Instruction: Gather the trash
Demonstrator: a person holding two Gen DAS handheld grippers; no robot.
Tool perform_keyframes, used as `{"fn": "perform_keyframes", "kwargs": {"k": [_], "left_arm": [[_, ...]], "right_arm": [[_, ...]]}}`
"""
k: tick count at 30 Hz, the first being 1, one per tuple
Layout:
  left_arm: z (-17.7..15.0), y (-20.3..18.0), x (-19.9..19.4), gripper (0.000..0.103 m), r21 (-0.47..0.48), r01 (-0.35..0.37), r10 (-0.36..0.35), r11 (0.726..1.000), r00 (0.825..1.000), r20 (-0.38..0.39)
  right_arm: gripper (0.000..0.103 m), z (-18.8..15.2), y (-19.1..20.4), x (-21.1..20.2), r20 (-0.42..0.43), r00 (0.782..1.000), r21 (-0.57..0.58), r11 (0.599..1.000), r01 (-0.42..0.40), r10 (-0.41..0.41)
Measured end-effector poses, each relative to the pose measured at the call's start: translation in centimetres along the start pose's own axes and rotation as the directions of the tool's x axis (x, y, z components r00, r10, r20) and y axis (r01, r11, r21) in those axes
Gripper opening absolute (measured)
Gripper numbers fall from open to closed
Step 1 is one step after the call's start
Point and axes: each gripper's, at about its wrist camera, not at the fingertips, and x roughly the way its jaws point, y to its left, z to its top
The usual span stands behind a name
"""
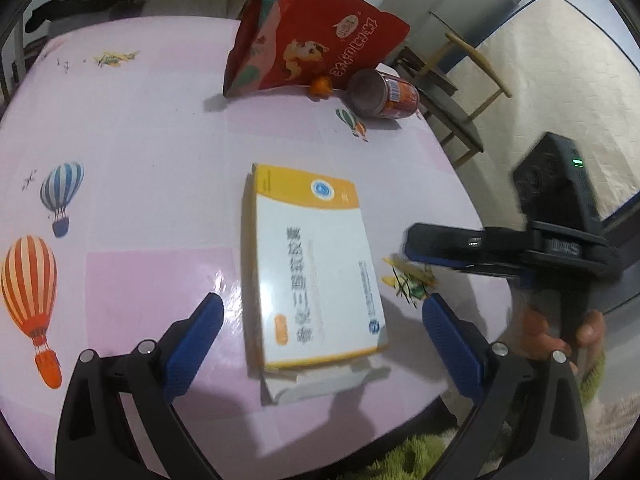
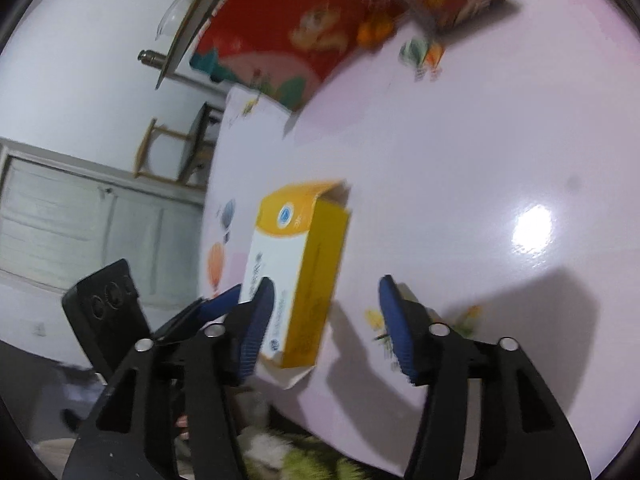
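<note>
The left gripper (image 1: 322,334) stands spread wide, its blue pads either side of the yellow-and-white box (image 1: 316,268) without pressing it. The right gripper (image 2: 326,324) is also released — nothing between its pads, the box just beside one. The box lies flat on the pink table (image 1: 152,176), near its front edge; a red snack bag (image 1: 316,36), a can (image 1: 382,94) and a small orange fruit (image 1: 320,86) sit further back.

White walls (image 2: 80,80); wooden chair (image 1: 460,92) beside pink table (image 1: 140,140).

Bare table (image 1: 140,152) left of the box (image 1: 316,264); bag (image 1: 316,36), can (image 1: 382,94) crowd far edge.
</note>
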Motion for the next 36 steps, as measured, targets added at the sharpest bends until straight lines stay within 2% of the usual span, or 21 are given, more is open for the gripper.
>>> {"fn": "perform_keyframes", "kwargs": {"k": [4, 7, 8, 11, 16, 21, 24, 28, 31, 35, 36], "left_arm": [[0.7, -1.7, 1.2, 0.097, 0.057, -0.124, 0.124, 0.991, 0.992, 0.005], [0.7, -3.2, 2.4, 0.097, 0.144, -0.237, 0.235, 0.961, 0.972, 0.031], [0.6, -3.7, 2.9, 0.097, 0.179, -0.281, 0.278, 0.943, 0.960, 0.040], [0.4, -4.0, 3.6, 0.097, 0.210, -0.317, 0.314, 0.925, 0.948, 0.049], [0.3, -3.2, 3.8, 0.096, 0.171, -0.312, 0.309, 0.934, 0.950, 0.044], [0.0, -2.2, 3.5, 0.088, 0.125, -0.305, 0.303, 0.944, 0.952, 0.033], [-0.2, -1.9, 3.0, 0.085, 0.115, -0.298, 0.295, 0.948, 0.955, 0.040], [-0.3, -1.4, 2.7, 0.078, 0.108, -0.291, 0.287, 0.951, 0.957, 0.048], [-0.3, -1.3, 2.5, 0.074, 0.106, -0.286, 0.282, 0.952, 0.958, 0.053], [-0.5, -1.0, 2.2, 0.071, 0.101, -0.275, 0.270, 0.956, 0.961, 0.060], [-0.5, -0.9, 2.1, 0.071, 0.099, -0.270, 0.265, 0.958, 0.962, 0.061]], "right_arm": [[0.067, 0.2, -0.8, -2.3, 0.087, 0.993, -0.020, 0.997, 0.079, -0.077], [0.072, 1.1, -1.5, -4.0, 0.144, 0.980, -0.014, 0.990, 0.142, -0.139], [0.074, 1.5, -1.7, -4.7, 0.161, 0.975, -0.016, 0.987, 0.158, -0.153], [0.082, 3.3, -1.9, -6.7, 0.243, 0.947, -0.043, 0.974, 0.225, -0.208], [0.094, 8.4, -1.2, -7.6, 0.353, 0.897, -0.133, 0.934, 0.331, -0.267], [0.095, 13.7, -1.1, -5.4, 0.363, 0.868, -0.196, 0.883, 0.426, -0.339], [0.095, 16.2, -1.7, -4.1, 0.364, 0.859, -0.198, 0.871, 0.449, -0.360], [0.095, 18.7, -2.6, -1.9, 0.310, 0.868, -0.195, 0.868, 0.457, -0.388], [0.095, 19.1, -3.5, -1.5, 0.265, 0.885, -0.187, 0.880, 0.437, -0.383], [0.095, 19.0, -3.0, -0.3, 0.220, 0.898, -0.220, 0.877, 0.427, -0.382], [0.095, 18.8, -2.7, -0.2, 0.223, 0.894, -0.233, 0.870, 0.435, -0.388]]}}
